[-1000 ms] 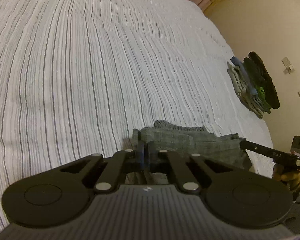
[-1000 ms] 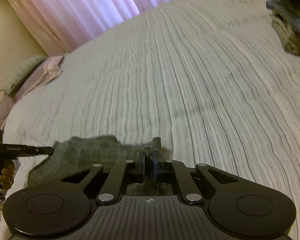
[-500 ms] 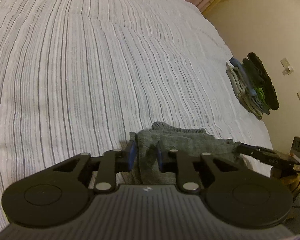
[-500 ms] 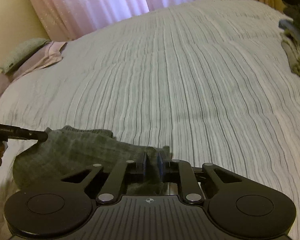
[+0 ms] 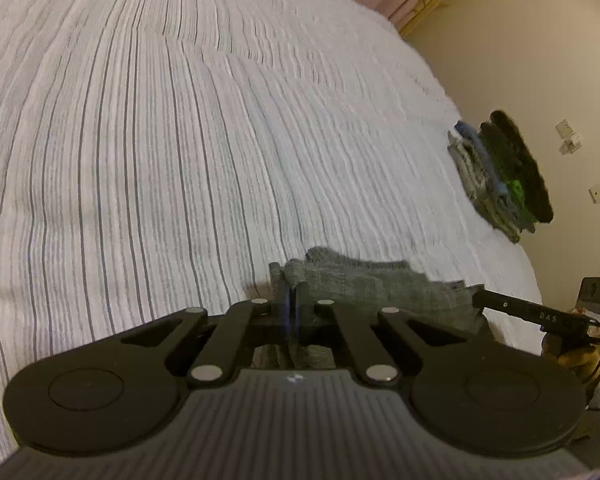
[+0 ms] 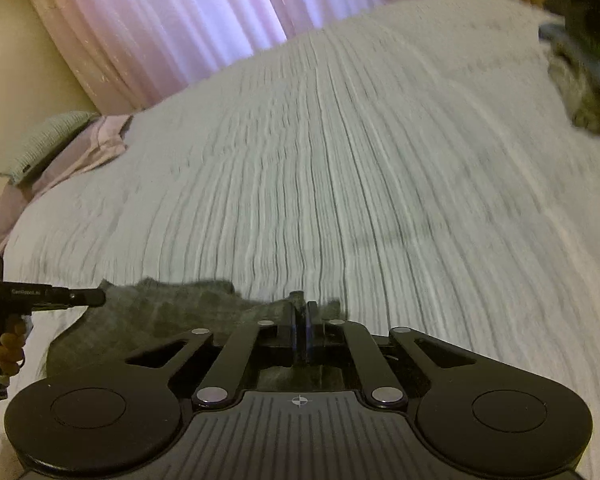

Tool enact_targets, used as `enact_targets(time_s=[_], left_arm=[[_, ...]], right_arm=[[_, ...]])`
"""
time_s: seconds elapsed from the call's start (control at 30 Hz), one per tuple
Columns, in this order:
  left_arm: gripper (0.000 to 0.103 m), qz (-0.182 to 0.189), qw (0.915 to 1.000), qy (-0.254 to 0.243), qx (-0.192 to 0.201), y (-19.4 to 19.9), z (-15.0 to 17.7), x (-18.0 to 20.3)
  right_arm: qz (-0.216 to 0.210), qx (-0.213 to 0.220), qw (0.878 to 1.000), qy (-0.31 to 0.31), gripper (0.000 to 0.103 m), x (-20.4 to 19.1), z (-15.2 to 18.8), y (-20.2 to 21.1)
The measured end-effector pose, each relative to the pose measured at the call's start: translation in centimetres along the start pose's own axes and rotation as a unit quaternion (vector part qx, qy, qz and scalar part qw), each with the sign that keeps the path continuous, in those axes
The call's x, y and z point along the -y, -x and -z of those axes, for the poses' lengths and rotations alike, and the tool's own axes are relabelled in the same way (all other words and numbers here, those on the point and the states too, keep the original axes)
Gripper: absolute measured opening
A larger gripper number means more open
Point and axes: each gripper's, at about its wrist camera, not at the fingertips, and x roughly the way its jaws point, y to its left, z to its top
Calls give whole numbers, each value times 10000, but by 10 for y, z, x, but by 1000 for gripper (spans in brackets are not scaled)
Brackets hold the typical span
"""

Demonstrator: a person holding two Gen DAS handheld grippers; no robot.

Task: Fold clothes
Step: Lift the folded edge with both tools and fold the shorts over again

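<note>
Pinching opposite edges of the grey garment, the left gripper and right gripper have their fingers closed on cloth, low over the striped bed. Mid-fold, I'd judge; next, carry both edges across together. Folded pile waits at two o'clock.

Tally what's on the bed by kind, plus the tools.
Grey garment being folded: 1
Stack of folded clothes: 1
Pillows at the bed's far corner: 2 (one grey, one pink)
Tools: 2, left and right, both shut on the garment
Total: 6
</note>
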Motion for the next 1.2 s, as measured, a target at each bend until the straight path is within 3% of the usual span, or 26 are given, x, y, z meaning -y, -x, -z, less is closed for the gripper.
enact_targets(time_s=[0.17,0.23,0.37,0.5,0.57,0.6,0.63,0.67,0.73,0.8,0.83,0.87,0.93,1.0,1.03,1.2], left_arm=[[0,10,9990,-65,446,15,3,-2],[0,72,9982,-53,585,17,4,-2],[0,-146,9979,-320,551,8,5,3],[0,-453,9982,-260,300,-10,9,-2],[3,-519,9986,-57,128,-16,10,-7],[6,-498,9987,97,80,-15,11,-10],[15,-504,9982,306,108,-12,11,-13],[27,-405,9972,602,152,-7,10,-19],[37,-108,9923,1228,106,-4,12,-33],[42,189,9827,1844,59,-1,13,-47],[42,284,9797,1984,-6,-4,15,-51],[40,378,9765,2122,-70,-7,16,-55],[36,572,9722,2269,-112,-15,16,-60],[17,783,9687,2352,-117,-21,14,-64],[2,873,9677,2361,-108,-24,13,-64],[1,691,9885,1341,105,-10,-3,-45]], right_arm=[[63,289,9995,80,2,-4,-6,3],[213,220,9994,130,2,-4,-7,-3],[441,-91,9990,53,2,5,4,-22],[522,-420,9973,-297,3,13,9,-40],[462,-332,9967,-576,38,17,8,-34],[455,-241,9961,-715,70,20,7,-29],[389,-73,9959,-819,72,24,9,-22],[230,-7,9953,-940,72,28,10,-16],[-47,-164,9919,-1255,71,38,12,-16],[-298,-253,9886,-1453,71,46,15,-20],[-408,-285,9870,-1529,65,49,16,-24],[-507,-300,9852,-1610,59,52,17,-28],[-672,-363,9782,-1931,19,61,18,-38],[-750,-270,9765,-2002,7,64,14,-39],[-749,-165,9788,-1899,6,61,13,-35],[-638,303,9858,-1526,5,50,2,-3]])
